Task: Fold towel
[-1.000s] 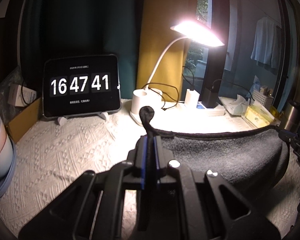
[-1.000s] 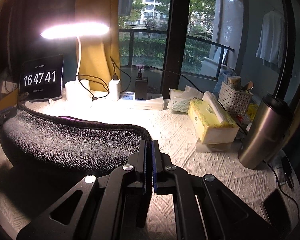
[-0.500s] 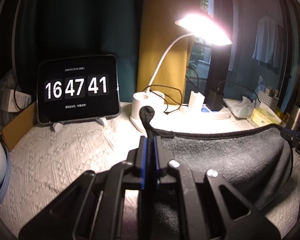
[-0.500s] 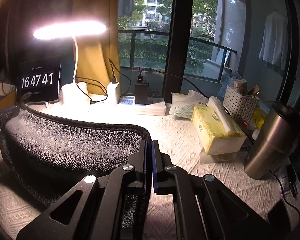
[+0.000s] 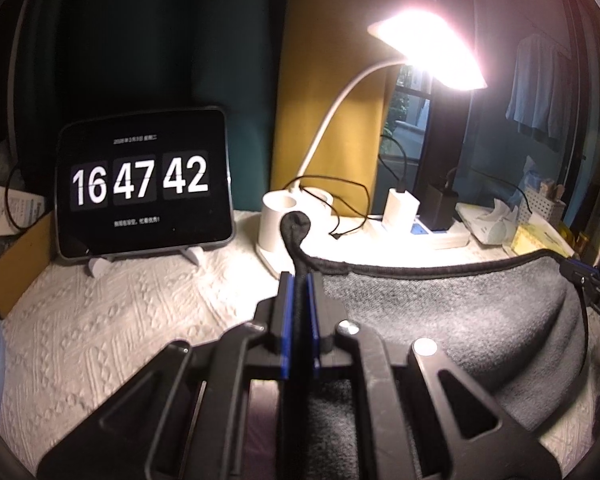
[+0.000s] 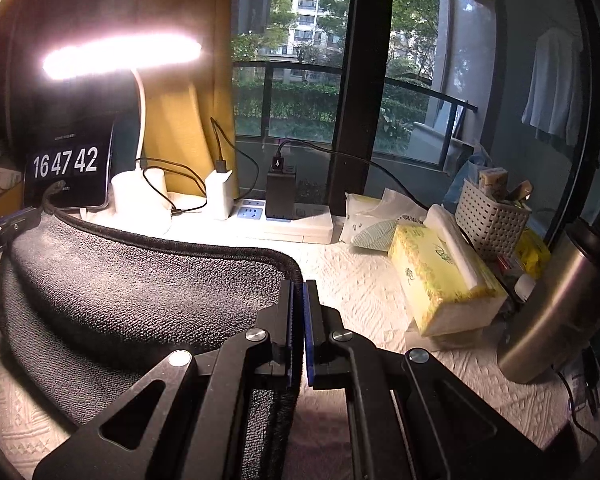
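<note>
Above white quilted table cover [image 5: 112, 320], grey towel [image 6: 140, 288] hangs between left gripper [image 5: 299, 280] and right gripper [image 6: 298, 288], each clamped on corner. Keep hem taut, corners level, lay down evenly, clear of lamp base [image 5: 276, 220].

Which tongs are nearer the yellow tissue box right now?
Right. The right tongs, shut on the grey towel, sit just left of the tissue box. The left tongs hold the towel's opposite corner, across its whole width.
</note>
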{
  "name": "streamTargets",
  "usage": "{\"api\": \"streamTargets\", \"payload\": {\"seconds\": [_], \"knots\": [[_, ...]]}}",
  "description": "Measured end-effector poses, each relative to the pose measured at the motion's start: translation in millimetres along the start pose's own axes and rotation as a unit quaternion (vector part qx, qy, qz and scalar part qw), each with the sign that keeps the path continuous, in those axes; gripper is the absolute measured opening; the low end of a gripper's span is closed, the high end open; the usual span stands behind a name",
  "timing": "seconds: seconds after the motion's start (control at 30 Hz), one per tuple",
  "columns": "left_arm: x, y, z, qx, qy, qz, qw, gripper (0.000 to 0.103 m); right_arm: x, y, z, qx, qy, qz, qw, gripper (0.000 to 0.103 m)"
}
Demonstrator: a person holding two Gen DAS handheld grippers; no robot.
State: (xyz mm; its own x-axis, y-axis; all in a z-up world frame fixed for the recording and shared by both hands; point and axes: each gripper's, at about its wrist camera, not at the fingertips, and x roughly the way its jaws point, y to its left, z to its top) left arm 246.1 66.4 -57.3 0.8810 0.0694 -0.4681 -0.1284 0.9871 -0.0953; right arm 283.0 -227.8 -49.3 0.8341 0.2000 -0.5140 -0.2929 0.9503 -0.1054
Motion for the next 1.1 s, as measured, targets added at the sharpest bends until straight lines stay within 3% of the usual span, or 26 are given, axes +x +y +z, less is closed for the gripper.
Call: {"api": "streamTargets", "payload": {"seconds": [0.77, 1.1], "knots": [[40.2, 2.0, 0.0, 0.004, 0.025, 0.015, 0.9996, 0.007, 47.2, 2.9, -1.5, -0.018, 0.019, -0.008, 1.000, 0.005], [62.9, 5.7, 0.8, -0.005, 0.075, 0.011, 0.9971, 0.007, 73.0, 5.7, -4.7, -0.028, 0.054, -0.007, 0.998, 0.005]]}}
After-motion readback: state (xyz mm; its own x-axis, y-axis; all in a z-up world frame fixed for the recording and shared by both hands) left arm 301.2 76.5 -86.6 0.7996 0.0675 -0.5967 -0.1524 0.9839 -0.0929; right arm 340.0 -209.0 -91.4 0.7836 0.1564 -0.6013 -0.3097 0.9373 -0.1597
